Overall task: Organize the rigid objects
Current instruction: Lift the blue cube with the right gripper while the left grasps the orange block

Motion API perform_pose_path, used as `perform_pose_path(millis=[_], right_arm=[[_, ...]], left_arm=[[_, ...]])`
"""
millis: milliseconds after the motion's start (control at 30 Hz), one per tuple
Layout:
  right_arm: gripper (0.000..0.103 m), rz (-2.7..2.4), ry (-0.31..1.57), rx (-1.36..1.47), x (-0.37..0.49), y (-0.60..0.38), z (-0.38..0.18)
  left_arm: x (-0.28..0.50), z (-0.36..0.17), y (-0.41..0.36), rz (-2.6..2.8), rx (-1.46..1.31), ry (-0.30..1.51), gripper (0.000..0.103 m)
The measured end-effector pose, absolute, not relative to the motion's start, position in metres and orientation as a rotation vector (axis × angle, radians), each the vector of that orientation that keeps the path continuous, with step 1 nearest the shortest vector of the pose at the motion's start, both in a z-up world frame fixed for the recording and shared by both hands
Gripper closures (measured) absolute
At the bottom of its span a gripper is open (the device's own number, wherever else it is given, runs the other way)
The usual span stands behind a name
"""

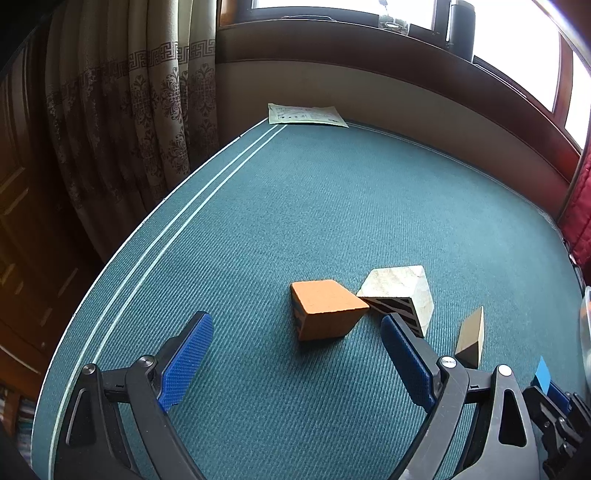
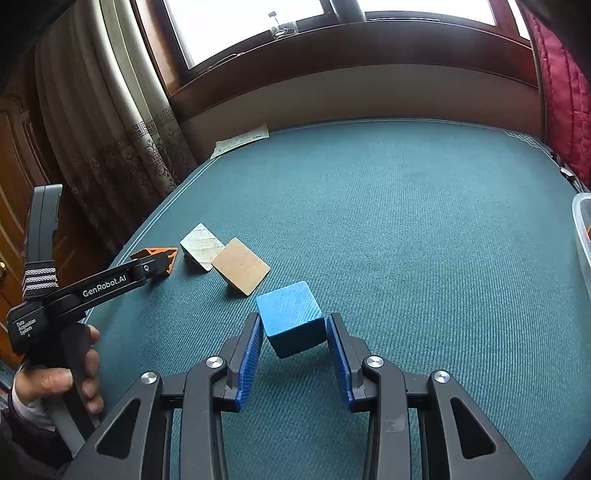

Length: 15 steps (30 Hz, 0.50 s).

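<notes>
Right gripper (image 2: pixel 294 341): sitting nearest the lens in the right wrist view; its blue pads (image 2: pixel 251 360) are closing on the blue block (image 2: pixel 291 317), one on each side, and the block is tilting on one lower edge above the cloth
Left gripper (image 1: pixel 297 354): jaws are standing wide apart and holding nothing; the orange block (image 1: pixel 325 308) is lying just ahead between the fingertips, not touching either pad
Left hand (image 2: pixel 59 380): wrapping around the handle of the left tool, which is reaching toward the orange block from the table's left edge
Blocks: the pale wooden block (image 1: pixel 397 290) is touching a corner of the orange block; a thin tan wooden piece (image 1: pixel 471 338) is standing just beside it, to the right
Surface: a teal ribbed cloth (image 1: pixel 332 192) with two pale stripes along its left edge is covering the table; a printed sheet (image 1: pixel 306 114) is lying at the far corner
Container: a clear plastic bin (image 2: pixel 581 229) is showing at the right edge of the cloth, well apart from the blocks
Room: patterned curtains (image 1: pixel 147 110) are hanging on the left; a dark wooden sill is running under bright windows (image 2: pixel 240 26); red quilted fabric (image 2: pixel 565 99) is hanging on the right
</notes>
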State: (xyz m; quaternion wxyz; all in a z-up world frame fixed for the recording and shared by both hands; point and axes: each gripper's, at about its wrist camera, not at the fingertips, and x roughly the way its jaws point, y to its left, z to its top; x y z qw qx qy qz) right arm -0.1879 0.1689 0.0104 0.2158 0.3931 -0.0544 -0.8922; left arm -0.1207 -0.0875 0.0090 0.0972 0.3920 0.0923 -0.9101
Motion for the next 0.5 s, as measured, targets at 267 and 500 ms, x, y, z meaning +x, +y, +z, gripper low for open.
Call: perform_pose_path(millis=[267, 500], right_arm=[[0.065, -2.498, -0.2, 1.097, -0.186, 0.183, 0.01], [0.065, -2.506, -0.195, 1.089, -0.18, 0.184, 0.012]], left_arm=[[-0.127, 0.004, -0.089, -2.692, 1.172, 0.293, 0.011], [-0.13, 0.004, -0.096, -2.685, 1.153, 0.337, 0.04]])
